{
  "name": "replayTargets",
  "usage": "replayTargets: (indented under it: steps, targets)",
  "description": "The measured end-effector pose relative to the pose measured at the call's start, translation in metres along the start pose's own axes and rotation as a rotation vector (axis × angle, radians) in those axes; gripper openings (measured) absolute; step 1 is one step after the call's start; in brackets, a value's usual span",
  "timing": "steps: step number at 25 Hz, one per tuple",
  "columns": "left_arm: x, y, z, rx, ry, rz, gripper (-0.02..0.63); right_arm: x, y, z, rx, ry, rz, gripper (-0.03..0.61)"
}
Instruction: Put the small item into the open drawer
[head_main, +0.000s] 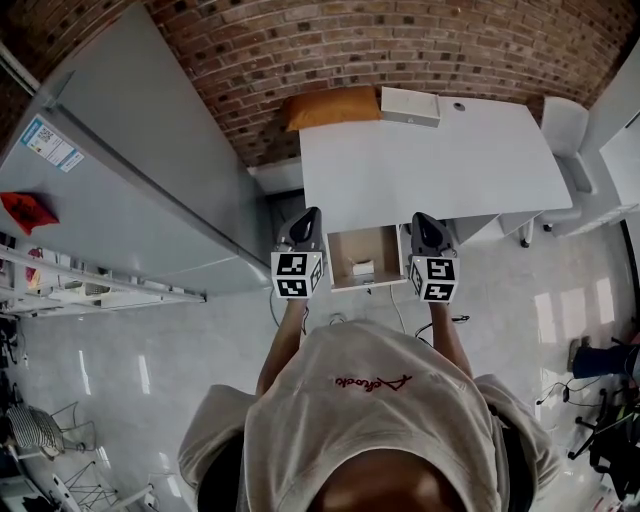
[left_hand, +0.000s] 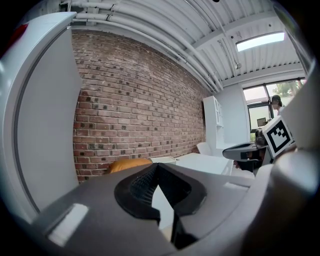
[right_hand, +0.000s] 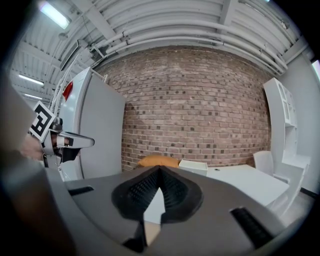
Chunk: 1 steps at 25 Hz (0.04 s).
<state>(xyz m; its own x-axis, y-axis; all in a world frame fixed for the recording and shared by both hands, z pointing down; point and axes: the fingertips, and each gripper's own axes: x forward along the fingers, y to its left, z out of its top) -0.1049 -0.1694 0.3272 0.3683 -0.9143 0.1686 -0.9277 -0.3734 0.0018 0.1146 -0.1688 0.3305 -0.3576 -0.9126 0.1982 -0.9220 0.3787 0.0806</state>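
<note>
Trying to work out where the small item is. Both grippers look empty to me, so is there anything left to carry?

**reply:** Pretty sure it's that small white item (head_main: 362, 267) already lying in the open drawer (head_main: 378, 245), toward the front end, the end nearest the person. The drawer sticks out from under the white table (head_main: 430, 160). The left gripper (head_main: 308, 215) is just beside the drawer's left wall and the right gripper (head_main: 424, 218) just beside its right wall. That puts the item between them and a bit back toward the person.

**first poster:** Which gripper is nearer, though?

**reply:** Honestly about even, I wouldn't call it. In each gripper view the ribbed pads meet at the tips with nothing pinched between them. The sliver of white under the tips is just table showing through, so both are closed and empty. The item looks a touch wider than deep, lying across the drawer, but it's too tiny in the head view to say what it is. Neither gripper view shows the drawer or the item at all. They look out over the table at the orange cushion (head_main: 330, 107) and the brick wall. My guess is the placing part is basically done.
</note>
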Motion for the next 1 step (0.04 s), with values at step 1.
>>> replayTargets:
  steps: [1]
  targets:
    - [0.0006,-0.0002,-0.0003,0.001,-0.001,-0.001,0.005,0.0013,-0.0001,0.0002,0.0,-0.001,0.001,0.011]
